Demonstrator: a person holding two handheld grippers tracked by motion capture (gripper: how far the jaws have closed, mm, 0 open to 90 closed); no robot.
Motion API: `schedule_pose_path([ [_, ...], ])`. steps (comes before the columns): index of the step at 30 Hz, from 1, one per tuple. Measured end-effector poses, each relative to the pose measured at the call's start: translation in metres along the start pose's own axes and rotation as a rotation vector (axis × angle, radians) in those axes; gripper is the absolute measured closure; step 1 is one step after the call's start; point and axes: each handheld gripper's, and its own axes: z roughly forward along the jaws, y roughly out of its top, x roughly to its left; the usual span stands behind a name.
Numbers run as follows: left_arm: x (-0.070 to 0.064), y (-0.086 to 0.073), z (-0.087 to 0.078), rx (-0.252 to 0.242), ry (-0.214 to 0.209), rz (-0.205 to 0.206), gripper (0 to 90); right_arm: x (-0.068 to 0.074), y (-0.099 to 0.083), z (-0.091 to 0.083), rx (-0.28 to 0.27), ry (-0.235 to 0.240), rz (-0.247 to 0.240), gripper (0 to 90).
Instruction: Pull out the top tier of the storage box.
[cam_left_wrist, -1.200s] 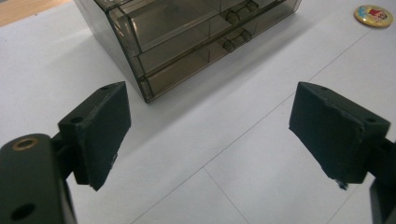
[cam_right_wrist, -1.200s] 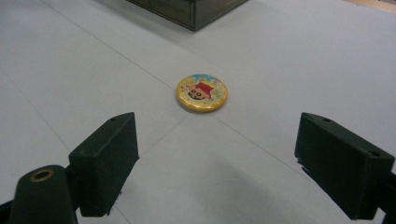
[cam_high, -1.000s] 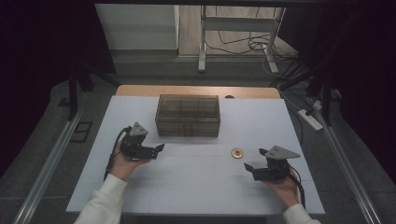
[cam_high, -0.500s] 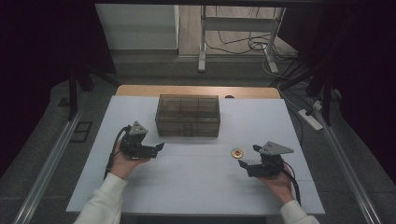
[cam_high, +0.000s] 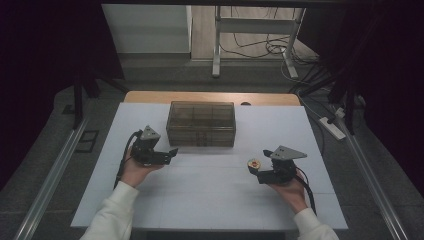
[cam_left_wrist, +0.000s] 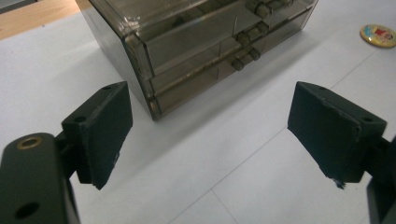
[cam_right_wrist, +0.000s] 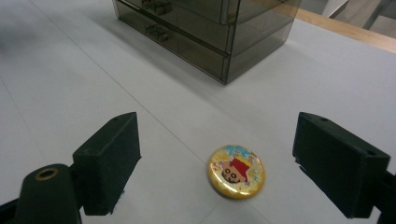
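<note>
Moved since a second ago: right gripper (cam_high: 257, 171), carried leftward across the white surface (cam_high: 210, 200) from near the right edge to a spot just beside the round badge (cam_high: 254, 163); left gripper (cam_high: 167, 154) unchanged in place. Right gripper (cam_right_wrist: 215, 163): jaws spread wide, holding nothing, black pads to either side of the badge (cam_right_wrist: 236, 171) without touching it. Badge: one item, small yellow disc with a cartoon face and red hat, lying flat on the surface between the two jaws in the right gripper view, slightly nearer the camera than the pad tips; printed picture appears upside down from that side. Left gripper (cam_left_wrist: 210, 135): jaws likewise wide apart and empty, aimed at the near left corner of the drawer box (cam_left_wrist: 196, 51), not in contact with it. Drawer box (cam_high: 201, 123): one item, smoked translucent plastic, stacked drawers with small knobs facing the person, all appearing pushed in, standing upright at the centre rear of the surface; the badge (cam_left_wrist: 377, 35) lies well to its right front. Hands: one on each gripper, white sleeves entering from the near edge. Beyond: strip of bare wood (cam_high: 210, 97) at the far edge, grey floor, cables and a metal stand (cam_high: 220, 40) behind.
</note>
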Motion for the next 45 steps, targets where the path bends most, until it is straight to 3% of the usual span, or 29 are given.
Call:
schedule_pose_path([
  [15, 0.007, 0.003, 0.005, 0.006, 0.014, -0.008, 14.9, 0.008, 0.018, 0.017, -0.036, 0.036, -0.013, 19.0],
  [24, 0.011, 0.003, 0.006, 0.005, 0.014, -0.021, 15.6, 0.007, 0.028, 0.031, -0.043, 0.052, 0.002, 20.3],
  [45, 0.017, 0.004, 0.016, 0.001, 0.034, -0.022, 25.1, 0.006, 0.043, 0.056, -0.036, 0.046, 0.009, 25.6],
])
